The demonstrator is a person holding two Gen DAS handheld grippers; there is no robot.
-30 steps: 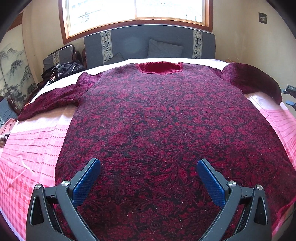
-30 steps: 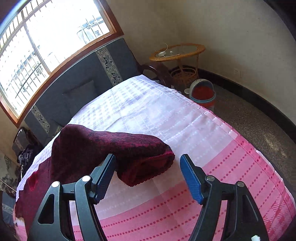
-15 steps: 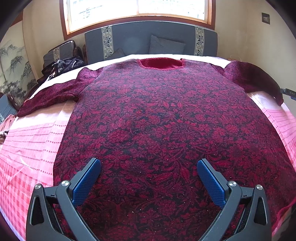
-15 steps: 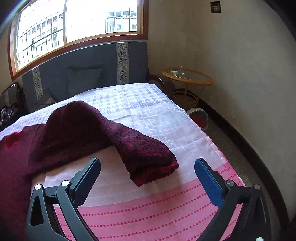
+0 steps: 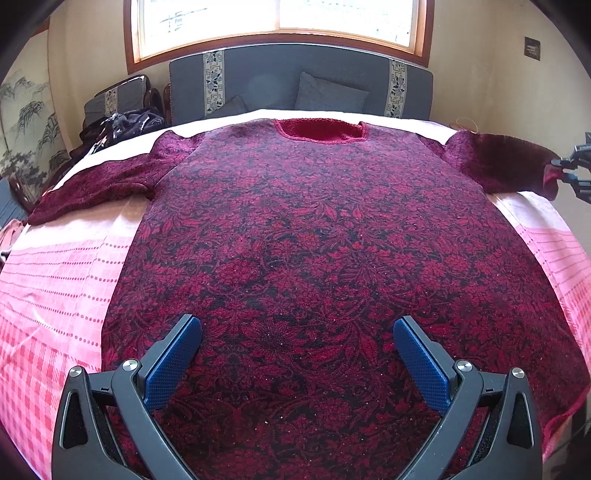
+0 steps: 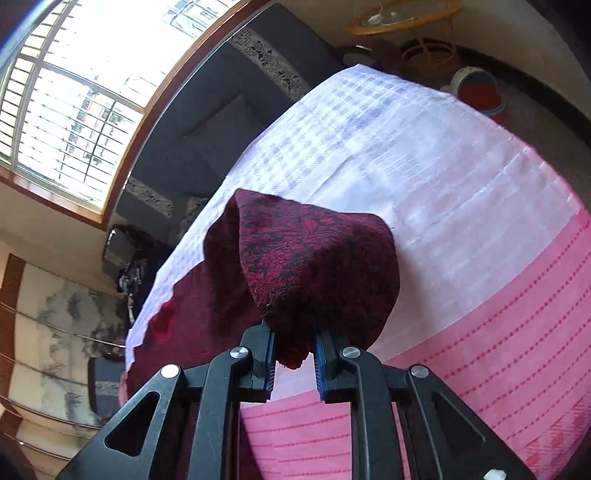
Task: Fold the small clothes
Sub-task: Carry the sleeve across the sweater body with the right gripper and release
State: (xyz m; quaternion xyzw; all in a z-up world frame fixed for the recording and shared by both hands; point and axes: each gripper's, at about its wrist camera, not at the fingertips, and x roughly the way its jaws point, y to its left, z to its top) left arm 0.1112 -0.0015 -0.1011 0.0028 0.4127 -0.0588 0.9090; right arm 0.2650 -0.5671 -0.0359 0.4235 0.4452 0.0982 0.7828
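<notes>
A dark red floral sweater (image 5: 314,240) lies spread flat on the pink and white bed cover (image 5: 55,277), neckline at the far end. My left gripper (image 5: 295,350) hovers open over the sweater's lower part with nothing between its blue pads. The jaws of my right gripper (image 6: 293,354) are closing, and their pads pinch the cuff of the right sleeve (image 6: 314,266), which hangs lifted and bunched above the cover (image 6: 480,258). In the left wrist view this sleeve (image 5: 506,162) rises at the far right, with the right gripper (image 5: 569,173) at its end.
A grey padded headboard (image 5: 295,74) under a window bounds the far side. A chair with dark bags (image 5: 122,122) stands at the far left. Beyond the bed's right edge are a wicker glass-top table (image 6: 402,18) and a red bucket (image 6: 480,92) on the floor.
The right gripper went from wide open around the sleeve end to shut on the cuff, then raised it and tilted. The left gripper kept still and open.
</notes>
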